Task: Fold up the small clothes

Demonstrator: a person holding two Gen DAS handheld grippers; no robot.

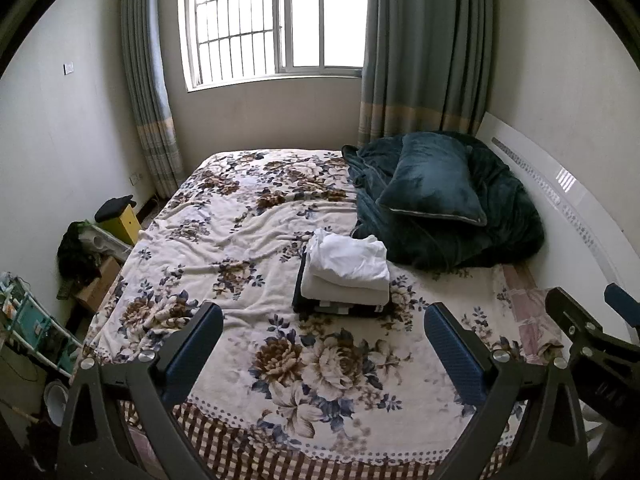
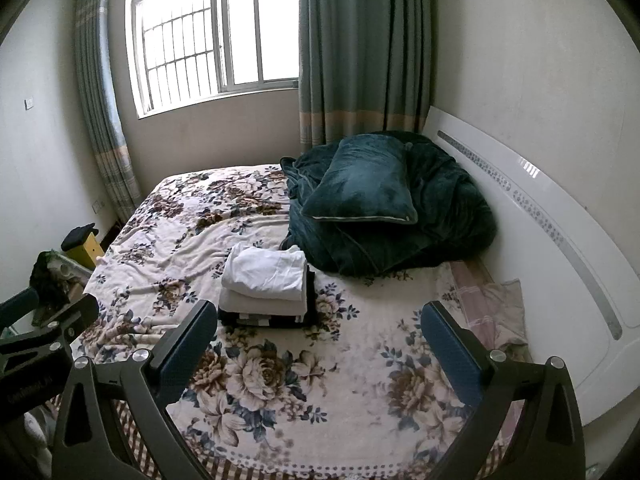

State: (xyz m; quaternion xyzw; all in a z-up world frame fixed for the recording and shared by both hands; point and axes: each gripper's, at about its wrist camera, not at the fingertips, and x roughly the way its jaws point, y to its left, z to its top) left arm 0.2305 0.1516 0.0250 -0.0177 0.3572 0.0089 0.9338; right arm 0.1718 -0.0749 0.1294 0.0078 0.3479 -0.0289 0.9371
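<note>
Clothes [image 1: 344, 276] sit in a neat pile in the middle of the bed [image 1: 240, 216], white ones on top and dark ones at the bottom, so the folding looks done or close to it. On the left side, the left tool [image 1: 324, 348] hangs over the near end of the bed, wide open, with nothing in it. The right tool [image 2: 320, 344] is beside it, also wide open and holding nothing. Both stay back from the pile, maybe so they do not knock it over. Farther right, a green pillow [image 1: 432, 188] lies on a green blanket [image 1: 508, 216], pushed aside to leave room for folding.
</note>
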